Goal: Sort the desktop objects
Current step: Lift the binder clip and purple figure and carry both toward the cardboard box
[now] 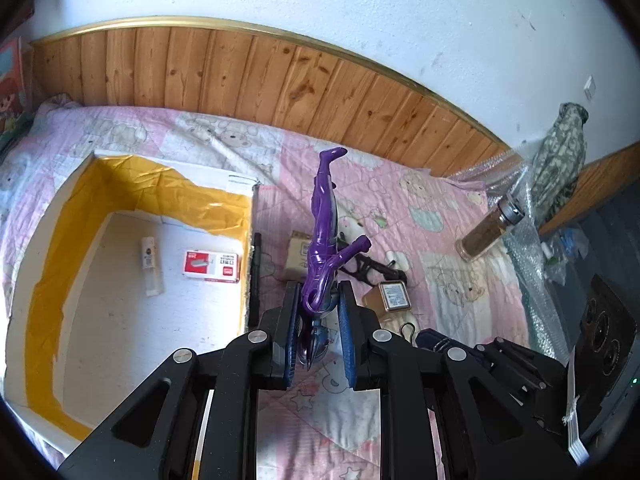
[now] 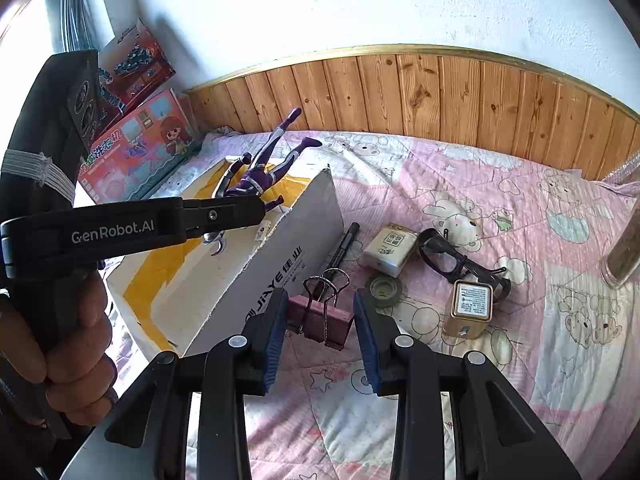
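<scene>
Pink bear-print quilt (image 2: 460, 184) over bed, pine wainscot (image 1: 240, 76) and white wall beyond, left hand-held gripper (image 1: 320, 320) clamped on purple figure (image 1: 324, 220) right of white box (image 1: 48, 240), right hand-held gripper (image 2: 320, 336) clamped on pink binder clip (image 2: 322, 320), near battery (image 2: 472, 304).

Two wrist fisheyes looked steeply down along their claws at a quilted bed against a wood-panelled wall.

The left view hung close above the white box (image 1: 132, 280), with the right claw's body at its near right edge. The right view sat right of that box (image 2: 256, 264), facing the left claw (image 2: 256, 210). Both shared the box, purple figure (image 1: 324, 232), glasses (image 2: 452, 260) and wall panelling (image 1: 240, 76).
</scene>
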`<action>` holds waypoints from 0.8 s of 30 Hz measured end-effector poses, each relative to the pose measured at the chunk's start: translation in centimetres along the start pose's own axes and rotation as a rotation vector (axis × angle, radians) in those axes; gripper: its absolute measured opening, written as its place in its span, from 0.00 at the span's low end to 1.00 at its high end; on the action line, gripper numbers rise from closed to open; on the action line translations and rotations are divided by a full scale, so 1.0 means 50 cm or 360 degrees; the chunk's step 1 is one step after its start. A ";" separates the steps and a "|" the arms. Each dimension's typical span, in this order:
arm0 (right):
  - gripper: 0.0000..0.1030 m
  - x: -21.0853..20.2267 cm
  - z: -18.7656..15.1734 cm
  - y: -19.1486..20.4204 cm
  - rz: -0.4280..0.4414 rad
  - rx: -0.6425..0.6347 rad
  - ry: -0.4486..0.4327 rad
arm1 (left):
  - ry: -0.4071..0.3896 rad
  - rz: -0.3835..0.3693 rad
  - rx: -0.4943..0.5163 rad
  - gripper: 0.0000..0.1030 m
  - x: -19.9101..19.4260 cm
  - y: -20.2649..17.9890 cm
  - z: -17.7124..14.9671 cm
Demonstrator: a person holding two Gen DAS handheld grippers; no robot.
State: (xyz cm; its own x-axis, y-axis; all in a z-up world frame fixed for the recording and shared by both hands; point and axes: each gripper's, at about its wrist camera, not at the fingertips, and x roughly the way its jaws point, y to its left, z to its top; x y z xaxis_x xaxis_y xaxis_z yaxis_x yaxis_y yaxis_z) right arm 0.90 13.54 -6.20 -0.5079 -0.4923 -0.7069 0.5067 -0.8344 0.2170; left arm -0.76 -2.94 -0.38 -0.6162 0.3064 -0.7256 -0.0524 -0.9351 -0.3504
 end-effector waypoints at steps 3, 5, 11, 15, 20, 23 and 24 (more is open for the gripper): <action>0.34 -0.002 0.005 0.017 0.0008 -0.0017 -0.0010 | -0.0027 0.0006 -0.0050 0.18 -0.021 0.023 0.004; 0.34 -0.004 0.009 0.029 0.0008 -0.0034 -0.0022 | -0.0049 0.0008 -0.0079 0.18 -0.034 0.036 0.009; 0.34 -0.007 0.016 0.072 -0.0027 -0.0122 -0.0061 | -0.0090 0.0020 -0.0088 0.18 -0.058 0.063 0.019; 0.34 -0.003 0.016 0.092 -0.0039 -0.0156 -0.0062 | -0.0099 0.0029 -0.0092 0.18 -0.070 0.083 0.020; 0.34 0.007 0.016 0.123 -0.0024 -0.0182 -0.0060 | -0.0124 0.0020 -0.0096 0.18 -0.089 0.109 0.027; 0.34 0.013 0.015 0.144 -0.0026 -0.0212 -0.0064 | -0.0117 0.0020 -0.0123 0.18 -0.091 0.133 0.029; 0.34 0.016 0.016 0.151 -0.0027 -0.0218 -0.0062 | -0.0107 0.0018 -0.0135 0.18 -0.088 0.142 0.029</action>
State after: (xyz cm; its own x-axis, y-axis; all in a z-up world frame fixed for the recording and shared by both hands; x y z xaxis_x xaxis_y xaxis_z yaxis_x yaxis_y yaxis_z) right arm 3.76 6.66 -4.61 -0.5426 -0.4897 -0.6825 0.5867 -0.8024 0.1093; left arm 0.45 -11.21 1.20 -0.6678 0.2806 -0.6894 0.0197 -0.9192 -0.3933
